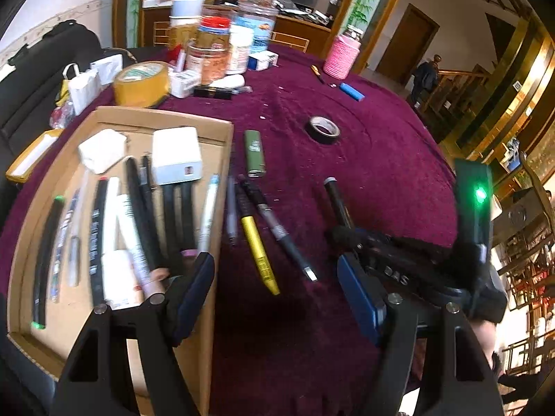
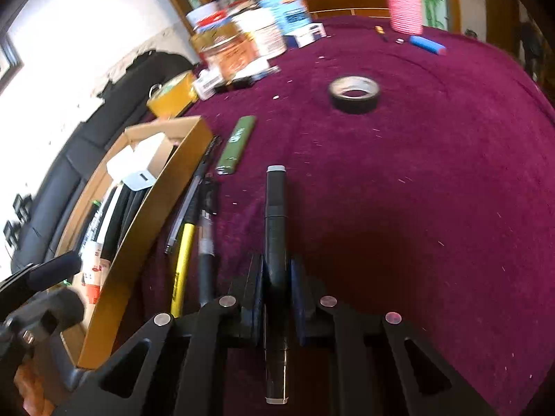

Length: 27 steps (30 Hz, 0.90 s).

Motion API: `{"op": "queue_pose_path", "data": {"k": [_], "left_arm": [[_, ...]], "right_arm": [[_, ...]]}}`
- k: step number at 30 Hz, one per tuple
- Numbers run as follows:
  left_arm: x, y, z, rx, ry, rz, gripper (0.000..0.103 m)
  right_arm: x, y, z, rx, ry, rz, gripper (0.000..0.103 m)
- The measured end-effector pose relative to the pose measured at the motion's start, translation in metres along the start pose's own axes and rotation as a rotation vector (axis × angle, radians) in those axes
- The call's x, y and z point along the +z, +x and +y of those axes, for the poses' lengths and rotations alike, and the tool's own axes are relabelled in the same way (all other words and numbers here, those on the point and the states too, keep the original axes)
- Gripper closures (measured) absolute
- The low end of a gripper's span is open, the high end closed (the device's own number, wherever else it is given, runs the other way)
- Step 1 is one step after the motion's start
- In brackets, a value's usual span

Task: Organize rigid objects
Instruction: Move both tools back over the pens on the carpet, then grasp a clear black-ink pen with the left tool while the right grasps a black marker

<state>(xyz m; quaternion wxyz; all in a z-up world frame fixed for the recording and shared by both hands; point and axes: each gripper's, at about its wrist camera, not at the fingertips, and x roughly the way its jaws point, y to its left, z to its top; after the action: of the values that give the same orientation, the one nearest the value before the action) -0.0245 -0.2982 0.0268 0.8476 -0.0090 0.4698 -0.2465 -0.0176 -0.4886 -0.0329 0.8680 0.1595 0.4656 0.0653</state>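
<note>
Black marker, center frame: light, stiff, slick; your right gripper pinches its middle, while your left gripper gapes empty beside the box.

We see a deep magenta tablecloth under everything. The black marker has grey end caps. Next to it we've got a yellow pen, an olive green lighter and a black tape roll with a pale core. The cardboard tray is plain tan, with white blocks inside. Farther back we spot a blue lighter, a pink ribbed cup and yellowish packing tape.
</note>
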Motion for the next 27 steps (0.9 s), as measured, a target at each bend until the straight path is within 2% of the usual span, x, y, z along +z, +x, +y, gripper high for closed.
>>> {"op": "queue_pose_path", "data": {"k": [4,9,10,12,13,15,17,20,22,27], "left_arm": [[0.014,0.02,-0.013,-0.019,0.002,0.035,0.033],[0.035,0.058,-0.018,-0.014,-0.033,0.132,0.052],[0.038,0.063,-0.018,-0.014,-0.043,0.143,0.052],[0.041,0.075,-0.019,0.032,-0.033,0.16,0.055],[0.041,0.082,-0.016,0.052,-0.054,0.179,0.06],[0.041,0.09,-0.014,0.05,-0.056,0.204,0.061],[0.04,0.098,-0.013,0.084,-0.057,0.214,0.062],[0.038,0.106,-0.016,0.087,-0.057,0.231,0.065],[0.037,0.111,-0.017,0.115,-0.042,0.229,0.079],[0.034,0.109,-0.012,0.091,-0.055,0.215,0.086]], "right_arm": [[-0.006,-0.014,-0.021,-0.004,0.05,-0.059,0.088],[-0.01,-0.012,-0.038,0.03,0.096,-0.082,0.088],[-0.01,-0.012,-0.041,0.043,0.105,-0.081,0.088],[-0.01,-0.011,-0.044,0.057,0.115,-0.083,0.088],[-0.01,-0.01,-0.045,0.061,0.12,-0.085,0.088],[-0.011,-0.01,-0.046,0.066,0.124,-0.085,0.088],[-0.011,-0.009,-0.046,0.067,0.12,-0.087,0.088],[-0.01,-0.006,-0.044,0.067,0.114,-0.086,0.088],[-0.011,-0.007,-0.044,0.061,0.114,-0.091,0.088],[-0.011,-0.007,-0.044,0.061,0.115,-0.091,0.088]]}}
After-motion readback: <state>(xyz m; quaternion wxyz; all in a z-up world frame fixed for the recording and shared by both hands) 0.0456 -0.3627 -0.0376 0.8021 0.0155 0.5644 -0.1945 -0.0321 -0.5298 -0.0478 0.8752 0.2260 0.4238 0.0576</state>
